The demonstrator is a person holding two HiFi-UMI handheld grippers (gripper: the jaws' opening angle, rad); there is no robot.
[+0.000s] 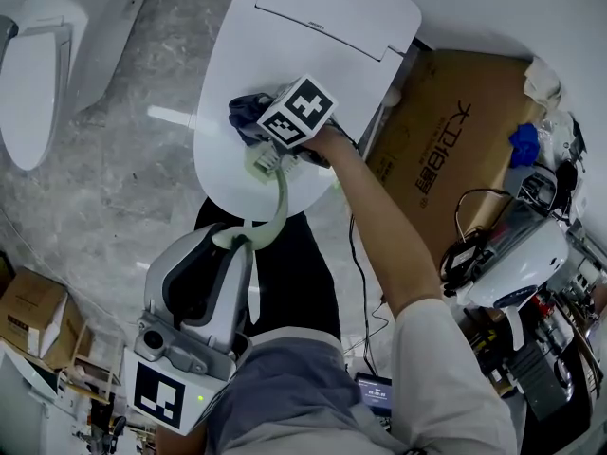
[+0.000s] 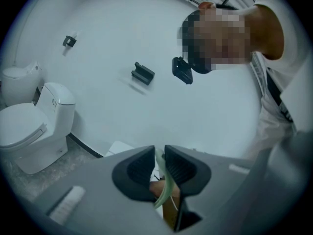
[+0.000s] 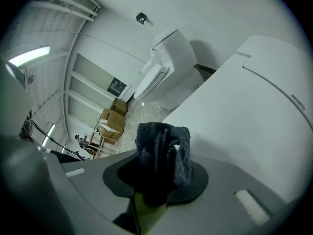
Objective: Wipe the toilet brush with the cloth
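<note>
Toilet brush (image 1: 278,197), head view: a pale green curved handle runs from the left gripper (image 1: 232,240) at lower left up to the right gripper (image 1: 266,140), whose marker cube sits above the closed white toilet lid (image 1: 322,36). A dark cloth (image 1: 248,114) is bunched at the brush's upper end, over the lid. A second toilet (image 1: 38,64) stands at far left on the grey floor (image 1: 133,178), and a cardboard box (image 1: 455,140) lies to the right of the lid. Left gripper view: the left gripper (image 2: 159,163) has its jaws drawn almost together, pinching the thin green handle (image 2: 165,192), which passes down between them; a white toilet (image 2: 29,131) stands at left against the wall. Right gripper view: the right gripper (image 3: 161,180) has its jaws closed on the dark cloth (image 3: 164,153), which stands up in a crumpled wad above them, with a sliver of green brush (image 3: 142,209) just below; the toilet lid (image 3: 254,121) fills the right side.
</note>
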